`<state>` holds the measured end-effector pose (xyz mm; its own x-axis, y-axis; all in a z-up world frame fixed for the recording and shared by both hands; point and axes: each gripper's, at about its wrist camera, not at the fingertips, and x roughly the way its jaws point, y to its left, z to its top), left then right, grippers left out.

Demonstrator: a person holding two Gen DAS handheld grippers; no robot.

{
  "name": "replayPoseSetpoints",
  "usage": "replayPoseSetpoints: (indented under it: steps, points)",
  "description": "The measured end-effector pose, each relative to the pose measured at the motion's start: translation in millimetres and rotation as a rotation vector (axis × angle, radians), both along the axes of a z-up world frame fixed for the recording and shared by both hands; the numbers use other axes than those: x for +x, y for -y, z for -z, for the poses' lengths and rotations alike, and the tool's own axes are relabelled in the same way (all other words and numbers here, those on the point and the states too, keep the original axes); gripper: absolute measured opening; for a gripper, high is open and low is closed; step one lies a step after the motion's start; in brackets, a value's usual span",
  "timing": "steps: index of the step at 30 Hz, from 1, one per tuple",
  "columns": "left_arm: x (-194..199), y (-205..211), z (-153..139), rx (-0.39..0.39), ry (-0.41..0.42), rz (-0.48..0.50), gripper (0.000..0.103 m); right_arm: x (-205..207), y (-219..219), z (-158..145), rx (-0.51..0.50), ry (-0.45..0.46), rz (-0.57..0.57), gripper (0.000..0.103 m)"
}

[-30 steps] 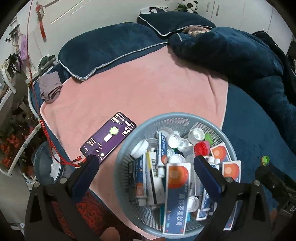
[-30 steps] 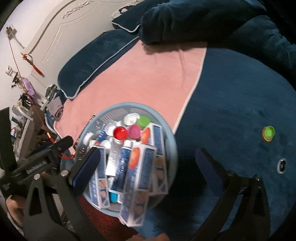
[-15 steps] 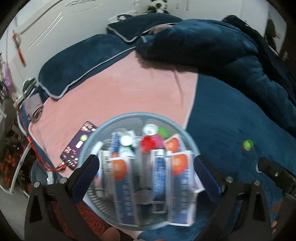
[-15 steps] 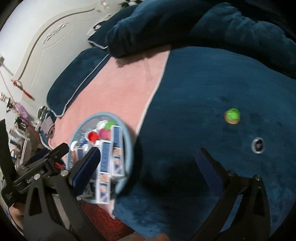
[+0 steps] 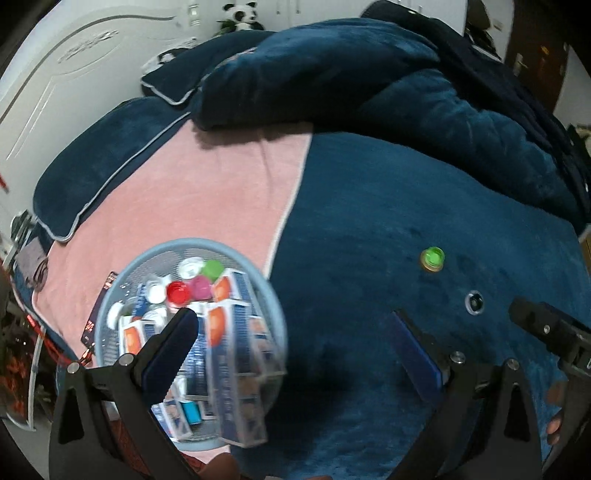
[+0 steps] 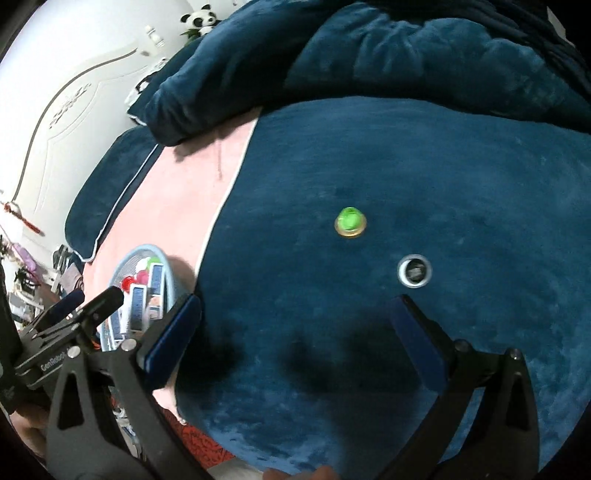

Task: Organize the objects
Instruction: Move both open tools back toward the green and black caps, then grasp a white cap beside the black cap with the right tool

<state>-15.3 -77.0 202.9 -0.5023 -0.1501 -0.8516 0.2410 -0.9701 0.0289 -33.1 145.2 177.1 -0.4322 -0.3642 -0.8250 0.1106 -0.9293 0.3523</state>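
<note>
Blue plush bedding is covering the bed where we are working, with a pink towel lying across its left side and dark blue pillows sitting at the far end against a white headboard. We are seeing a small panda toy perching beyond the pillows.

We are holding our left gripper above the bed with its jaws spread wide and nothing between them. Its left finger is hanging over a round blue mesh basket, which is resting on the towel near the towel's right edge. Inside the basket we are seeing blue and white boxes with orange marks, blurred in this view, plus red, pink and green caps and some white ones. A phone is peeking out from behind the basket's left rim.

We are holding our right gripper over the blue bedding, also released wide and gripping nothing. Just beyond its fingers, a green cap on a yellowish ring is lying on the bedding, and a small white-rimmed dark cap is lying near it, closer to us and to the right, apart from it. Both are lying well apart from the basket, off to its right.
</note>
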Motion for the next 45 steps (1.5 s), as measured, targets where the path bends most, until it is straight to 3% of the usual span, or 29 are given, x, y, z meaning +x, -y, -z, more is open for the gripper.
replayPoseSetpoints:
  steps: [6,13,17,23,26,32,45]
  points:
    - [-12,-35,13,0.045,0.043,0.082,0.102,-8,-25,8,0.001,0.024,0.041,0.103]
    - [-30,-68,42,0.045,0.108,0.163,0.102,-21,-54,33,0.037,0.098,0.101,0.103]
    - [-41,-70,61,0.080,0.146,0.155,0.102,-28,-61,51,-0.038,0.161,0.093,0.103]
    - [-53,-77,69,0.026,0.112,0.183,0.102,-43,-68,87,-0.190,0.256,0.099,0.103]
    - [-62,-84,78,-0.020,0.120,0.206,0.102,-49,-70,104,-0.214,0.284,0.105,0.103]
    - [-76,-90,82,-0.058,0.117,0.255,0.102,-60,-69,118,-0.272,0.286,0.088,0.103]
    - [-84,-57,74,-0.009,0.110,0.185,0.102,-75,-66,132,-0.335,0.248,0.074,0.103]
